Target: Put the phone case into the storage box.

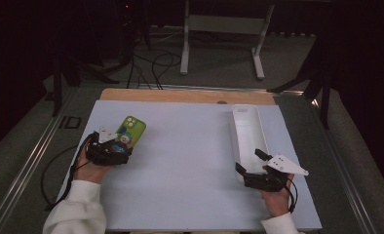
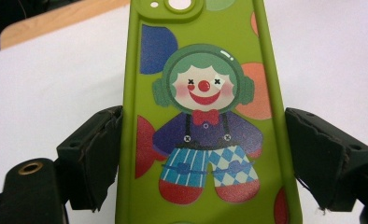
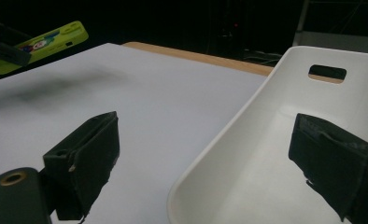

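From the high view, the left gripper [image 1: 116, 146] sits at the left side of the white table [image 1: 190, 161], clamped on the near end of a green phone case [image 1: 130, 129] with a clown printed on it. The case sticks out away from the person, toward the far edge of the table. Over on the right, the right gripper [image 1: 251, 163] hangs at the near end of a long white tray [image 1: 248, 129] that runs front to back along the table's right side. Its jaws are spread, one over the tray's inside and one out over the table, so the tray's near left wall sits between them. Both hands come in from the bottom, white sleeves showing.

Left gripper view: the phone case [image 2: 205, 116] runs straight up the middle, clown facing the camera, camera cutout at the top. Both black jaws are pressed against its long edges, so it's pinched across its width. White table surface behind it.

Right gripper view: jaws wide apart, nothing gripped. The left one is over the table [image 3: 149, 107], the right one inside the tray [image 3: 266, 154], the tray's rim curving up between them. A handle slot shows in the tray's far end. Way off in the top left corner the phone case [image 3: 46, 44] is in the air above the table, held by the left gripper [image 3: 7, 49].
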Demonstrator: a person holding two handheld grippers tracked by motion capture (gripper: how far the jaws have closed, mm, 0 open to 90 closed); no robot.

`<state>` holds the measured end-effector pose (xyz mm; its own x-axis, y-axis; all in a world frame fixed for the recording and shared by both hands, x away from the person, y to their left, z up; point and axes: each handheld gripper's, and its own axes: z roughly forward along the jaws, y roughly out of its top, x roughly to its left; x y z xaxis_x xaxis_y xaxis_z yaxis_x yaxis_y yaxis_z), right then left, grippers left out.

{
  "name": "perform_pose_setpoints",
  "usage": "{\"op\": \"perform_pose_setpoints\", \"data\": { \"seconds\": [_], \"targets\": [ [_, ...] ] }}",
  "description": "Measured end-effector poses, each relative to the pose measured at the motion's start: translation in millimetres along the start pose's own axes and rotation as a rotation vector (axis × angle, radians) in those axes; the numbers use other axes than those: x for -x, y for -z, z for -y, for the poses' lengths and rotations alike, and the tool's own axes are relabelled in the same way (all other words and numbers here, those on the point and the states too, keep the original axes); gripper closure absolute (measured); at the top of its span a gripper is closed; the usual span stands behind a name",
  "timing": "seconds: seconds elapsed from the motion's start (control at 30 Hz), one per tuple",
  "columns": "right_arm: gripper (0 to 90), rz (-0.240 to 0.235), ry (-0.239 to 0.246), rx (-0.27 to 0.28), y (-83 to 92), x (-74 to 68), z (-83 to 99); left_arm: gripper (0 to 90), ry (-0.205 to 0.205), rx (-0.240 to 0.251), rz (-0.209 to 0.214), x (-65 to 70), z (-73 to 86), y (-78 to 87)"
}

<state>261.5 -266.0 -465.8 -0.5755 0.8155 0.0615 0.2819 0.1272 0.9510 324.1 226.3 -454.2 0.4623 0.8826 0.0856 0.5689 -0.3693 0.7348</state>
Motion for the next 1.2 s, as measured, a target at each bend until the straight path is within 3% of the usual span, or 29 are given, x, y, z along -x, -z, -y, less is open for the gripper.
{"op": "perform_pose_setpoints", "data": {
  "seconds": [0.47,1.2],
  "targets": [
    [8.7,0.005,-0.01,-0.002,0.2,-0.8,-3.0,16.1,-0.034,0.063,0.008,14.1,-15.9,11.0],
    [8.6,0.005,-0.031,-0.008,-0.4,-3.5,-7.6,16.2,-0.066,0.12,0.023,30.7,-29.4,16.8]
  ]
}}
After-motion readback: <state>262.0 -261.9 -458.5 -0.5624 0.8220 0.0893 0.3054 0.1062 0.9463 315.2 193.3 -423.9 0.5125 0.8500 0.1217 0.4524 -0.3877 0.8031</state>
